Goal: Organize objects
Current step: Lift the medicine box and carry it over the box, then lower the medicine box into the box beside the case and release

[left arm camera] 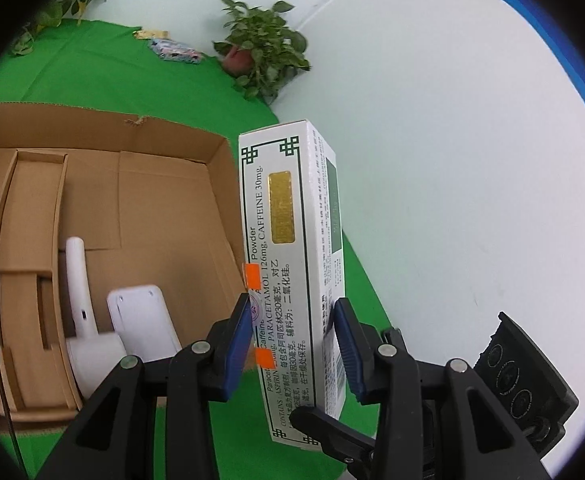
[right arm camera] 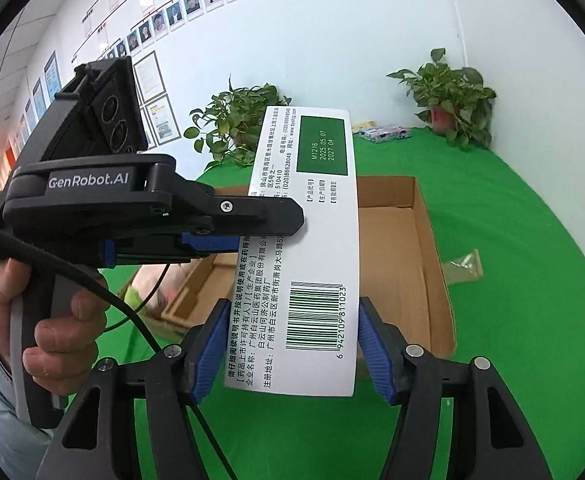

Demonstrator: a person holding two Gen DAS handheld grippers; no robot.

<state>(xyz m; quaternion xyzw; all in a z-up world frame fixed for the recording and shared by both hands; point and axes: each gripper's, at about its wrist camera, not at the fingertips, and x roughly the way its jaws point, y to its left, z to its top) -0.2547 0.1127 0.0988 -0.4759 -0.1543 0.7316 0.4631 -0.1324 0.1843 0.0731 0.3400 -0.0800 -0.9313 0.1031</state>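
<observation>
Right wrist: "GenRobot.AI" left gripper (right arm camera: pixel 252 232) and right gripper (right arm camera: pixel 292 344), jaws both clamping "PARACETAMOL" medicine box (right arm camera: pixel 312 216).

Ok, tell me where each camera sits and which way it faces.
Left wrist: on the left gripper, facing medicine box, cardboard box; own fingers show.
Right wrist: on the right gripper, facing the same medicine box; the left gripper and hand show.
Shared: medicine box, cardboard box, green cloth.

Ahead of the gripper, a white wall (right arm camera: pixel 372 40) is rising behind green cloth (right arm camera: pixel 512 260) — potted plants (right arm camera: pixel 452 96) sitting along it, portraits (right arm camera: pixel 196 4) hanging upper left.
</observation>
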